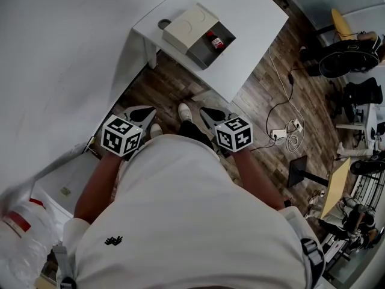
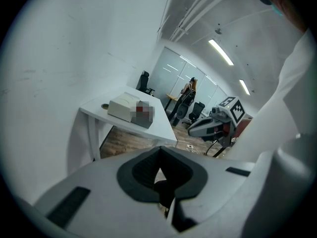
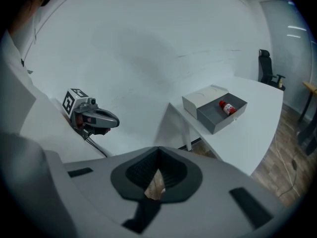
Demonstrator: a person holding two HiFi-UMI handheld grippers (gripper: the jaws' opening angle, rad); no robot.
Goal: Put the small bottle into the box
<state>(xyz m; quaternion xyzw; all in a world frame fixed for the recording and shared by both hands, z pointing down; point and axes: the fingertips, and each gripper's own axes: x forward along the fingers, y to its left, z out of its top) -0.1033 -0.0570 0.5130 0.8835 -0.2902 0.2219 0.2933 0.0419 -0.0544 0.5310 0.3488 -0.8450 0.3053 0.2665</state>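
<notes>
Already the small bottle (image 1: 215,41) lies inside the box (image 1: 187,24). It rests on its side in the grey open part, and its cap points toward the white part of the box. The box stands on the white surface (image 1: 255,14), well apart from you and straight ahead. Your left tongs (image 1: 150,109) and right tongs (image 1: 203,110) are both pressed together and pinch nothing. You hold them close to your body, with the tips toward the box. The right tongs are a little nearer to the box. By my judgement the task is finished, so no reach is needed.
</notes>
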